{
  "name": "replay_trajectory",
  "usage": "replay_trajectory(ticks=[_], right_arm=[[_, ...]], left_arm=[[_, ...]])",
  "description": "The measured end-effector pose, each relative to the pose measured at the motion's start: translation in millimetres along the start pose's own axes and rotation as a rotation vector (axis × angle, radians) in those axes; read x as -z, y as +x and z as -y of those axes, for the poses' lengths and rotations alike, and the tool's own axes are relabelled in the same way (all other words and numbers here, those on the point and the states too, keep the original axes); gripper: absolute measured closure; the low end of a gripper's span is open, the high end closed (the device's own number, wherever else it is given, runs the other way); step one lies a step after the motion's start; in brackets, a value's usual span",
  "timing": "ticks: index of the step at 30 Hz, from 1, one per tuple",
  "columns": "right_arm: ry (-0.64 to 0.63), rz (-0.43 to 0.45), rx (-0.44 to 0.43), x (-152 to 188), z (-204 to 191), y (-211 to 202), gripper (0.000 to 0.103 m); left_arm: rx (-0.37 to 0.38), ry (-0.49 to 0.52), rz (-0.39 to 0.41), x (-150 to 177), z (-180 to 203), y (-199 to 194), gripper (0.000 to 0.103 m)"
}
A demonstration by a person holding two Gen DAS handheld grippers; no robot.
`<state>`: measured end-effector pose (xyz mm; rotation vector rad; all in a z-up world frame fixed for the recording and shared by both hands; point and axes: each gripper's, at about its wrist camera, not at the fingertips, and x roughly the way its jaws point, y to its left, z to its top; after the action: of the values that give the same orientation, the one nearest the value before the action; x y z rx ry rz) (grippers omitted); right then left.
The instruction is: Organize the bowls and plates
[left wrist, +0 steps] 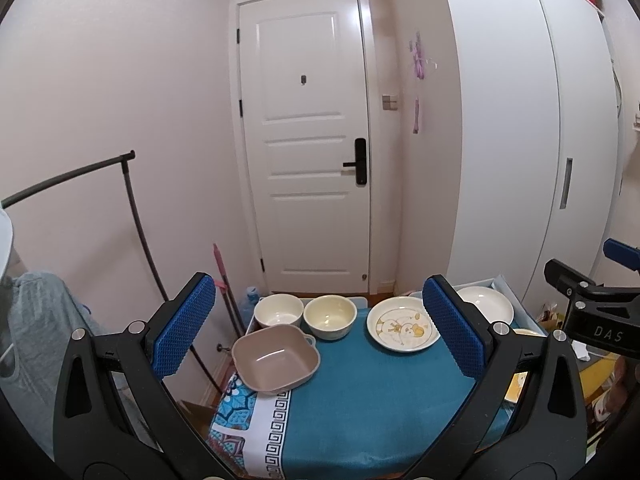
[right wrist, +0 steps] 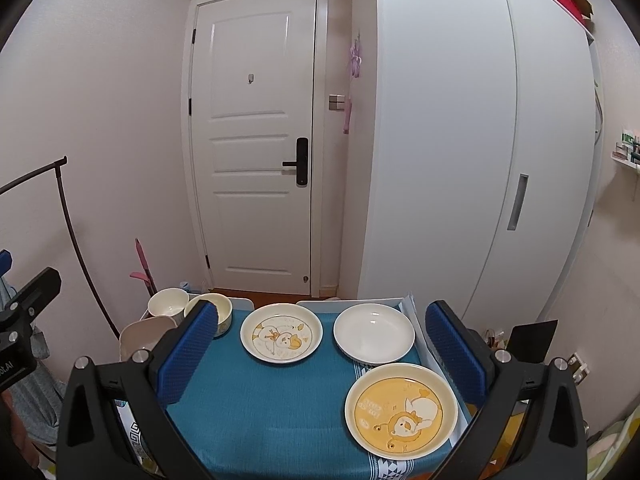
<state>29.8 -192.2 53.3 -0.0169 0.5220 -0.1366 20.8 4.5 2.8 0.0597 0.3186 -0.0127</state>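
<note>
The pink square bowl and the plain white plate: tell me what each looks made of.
The pink square bowl looks like plastic: matte, with only a soft highlight, thin walls and small moulded handles, though matte ceramic is possible. The plain white plate looks like glazed ceramic or porcelain: a glossy surface with sharp bright reflections.

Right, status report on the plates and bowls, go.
Left gripper open, right gripper open, both empty. Three bowls left, three plates right, all unstacked on the blue cloth. Nothing in the way.
</note>
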Motion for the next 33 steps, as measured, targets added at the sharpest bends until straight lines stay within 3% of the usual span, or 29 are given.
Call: replay_trajectory(ticks=[33], right_arm=[[-0.002,0.004,-0.008,-6.8,-3.4,3.1,0.0]], left_arm=[[-0.015,0.003,0.0,-2.7,-6.2,4.7,0.0]])
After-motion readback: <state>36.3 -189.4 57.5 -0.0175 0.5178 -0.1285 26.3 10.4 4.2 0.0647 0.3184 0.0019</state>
